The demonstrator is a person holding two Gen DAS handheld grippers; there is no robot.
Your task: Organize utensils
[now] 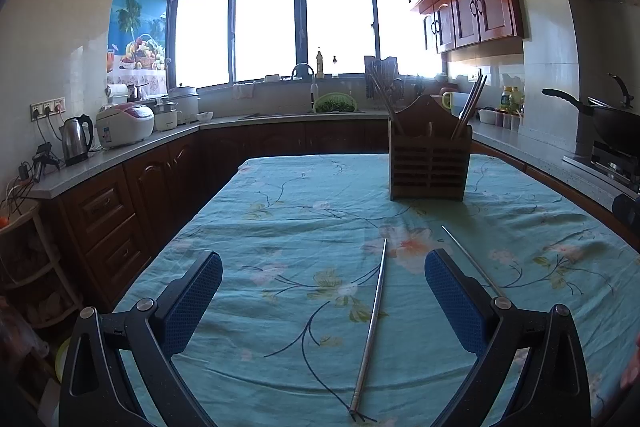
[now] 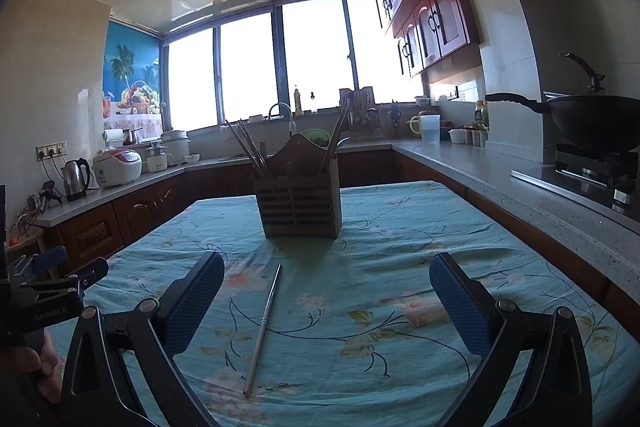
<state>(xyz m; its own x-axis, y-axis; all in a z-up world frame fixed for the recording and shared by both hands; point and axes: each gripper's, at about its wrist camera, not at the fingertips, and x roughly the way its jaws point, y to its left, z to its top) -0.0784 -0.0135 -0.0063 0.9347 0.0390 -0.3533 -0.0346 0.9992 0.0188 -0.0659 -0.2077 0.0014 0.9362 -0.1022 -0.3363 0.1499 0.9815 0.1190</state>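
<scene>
Both grippers hovered low over the tablecloth point(image 1: 280, 211), empty: left gripper point(image 1: 323, 301) spread wide, right gripper point(image 2: 326, 301) spread wide too. Nearest work: a metal chopstick point(image 1: 372, 323) lay on the cloth between the left fingers, thick end toward the camera, tip pointing away at the holder. A second chopstick point(image 1: 470, 259) lay just beside the left gripper's right finger; likely the same one seen between the right gripper's fingers point(image 2: 264, 327). Farther back stood the wooden utensil holder point(image 1: 430, 163), upright, chopsticks already leaning out of both sides. Suggested approach: drop straight down, pinch mid-shaft across the stick, not near the taper, lift, tilt vertical, then feed into an open slot. Thin steel on soft cloth could roll or slip.
</scene>
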